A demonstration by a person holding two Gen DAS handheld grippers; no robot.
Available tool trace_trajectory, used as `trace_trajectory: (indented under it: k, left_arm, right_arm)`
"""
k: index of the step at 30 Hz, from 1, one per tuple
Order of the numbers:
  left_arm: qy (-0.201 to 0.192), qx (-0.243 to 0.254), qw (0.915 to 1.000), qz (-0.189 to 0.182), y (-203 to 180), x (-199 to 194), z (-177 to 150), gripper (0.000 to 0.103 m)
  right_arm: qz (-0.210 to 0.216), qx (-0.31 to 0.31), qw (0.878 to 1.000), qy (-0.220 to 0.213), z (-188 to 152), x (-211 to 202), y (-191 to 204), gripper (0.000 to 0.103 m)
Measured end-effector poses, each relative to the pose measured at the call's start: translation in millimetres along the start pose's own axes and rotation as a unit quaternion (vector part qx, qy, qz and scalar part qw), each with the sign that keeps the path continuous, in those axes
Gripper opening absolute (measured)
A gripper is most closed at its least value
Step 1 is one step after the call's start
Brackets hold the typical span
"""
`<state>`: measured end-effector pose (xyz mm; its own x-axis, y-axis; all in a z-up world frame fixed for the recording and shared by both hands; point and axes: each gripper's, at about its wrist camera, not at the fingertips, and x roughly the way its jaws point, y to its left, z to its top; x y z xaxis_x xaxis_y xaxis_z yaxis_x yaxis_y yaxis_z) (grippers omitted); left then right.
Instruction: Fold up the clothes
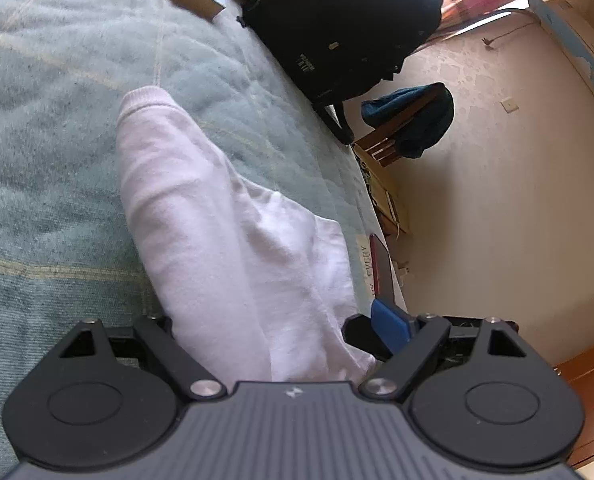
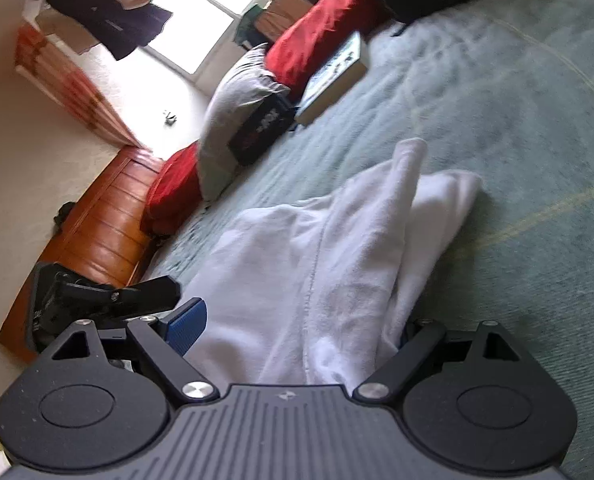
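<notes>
Directly ahead of both our claws lies the white garment (image 1: 217, 240), spread on the green blanket (image 1: 49, 128) that covers the bed. From the left wrist view, the cloth runs from between the jaws of our left gripper (image 1: 273, 332) away toward a ribbed cuff at its far end, which rests flat on the blanket. The jaws stand wide apart: the one blue pad (image 1: 391, 330) we can see sits at the cloth's edge and does not press into it, while the other finger is hidden behind the fabric. So we read the left claw as open, with the garment lying between its fingers, not clamped.

From the right wrist view, the same garment fills the gap of our right gripper (image 2: 297, 328) and bunches into two folded ridges that point away from us. Its jaws are spread wide too; the blue pad (image 2: 187, 326) on one side stands just beside the cloth, the other is mostly buried under a fold. We cannot see any pinch there.

Farther off sit a black bag (image 1: 345, 20), a book (image 2: 333, 76), a grey pillow (image 2: 237, 120) and red cushions (image 2: 321, 28).
</notes>
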<state>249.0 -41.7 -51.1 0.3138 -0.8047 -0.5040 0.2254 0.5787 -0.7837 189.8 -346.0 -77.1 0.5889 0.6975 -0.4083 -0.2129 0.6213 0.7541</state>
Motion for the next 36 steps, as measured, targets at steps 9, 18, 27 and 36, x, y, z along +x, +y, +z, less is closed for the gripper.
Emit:
trace_trajectory:
  k: [9,18,27,36]
  left_arm:
    - [-0.02,0.006,0.9998,-0.004,4,-40,2,0.085]
    - [-0.048,0.024,0.9983,0.022,21,-109,16,0.085]
    - [-0.087,0.017,0.9941,0.064,67,-200,44,0.085]
    - [-0.137,-0.003,0.9829,0.123,126,-307,77,0.085]
  right_arm:
    - [0.006,-0.044,0.999,0.014,3,14,43,0.091]
    - [0.015,-0.084,0.996,0.037,4,67,101,0.091]
    - [0.034,-0.118,0.991,0.056,0,156,173,0.091]
    - [0.067,-0.144,0.984,0.083,-12,270,254,0.091]
